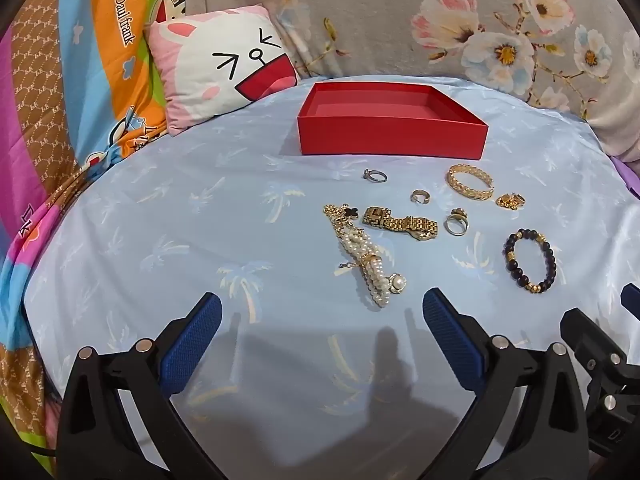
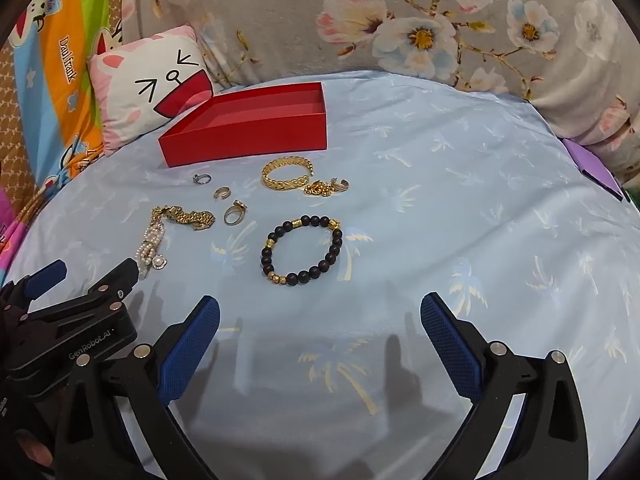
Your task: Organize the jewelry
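A: Nearest?
B: Left gripper (image 1: 320, 312) and right gripper (image 2: 320, 312), both spread wide, holding nothing.
A: Beyond them?
B: Dark beaded bracelet (image 2: 303, 251), pearl strand (image 1: 370, 270), gold watch (image 1: 400, 224), gold bangle (image 1: 470, 182) on the pale blue sheet (image 1: 160, 240).
A: Farthest?
B: Open red box (image 1: 392, 136), nothing inside.

- An open red box (image 1: 392, 136) is set on the blue sheet, nothing seen inside.
- A gold bangle (image 1: 470, 182) is laid nearest the box.
- A gold watch (image 1: 400, 224) is laid flat, touching a pearl strand (image 1: 370, 266).
- A dark beaded bracelet (image 2: 304, 250) is laid apart.
- Small rings (image 1: 456, 222) are scattered between.
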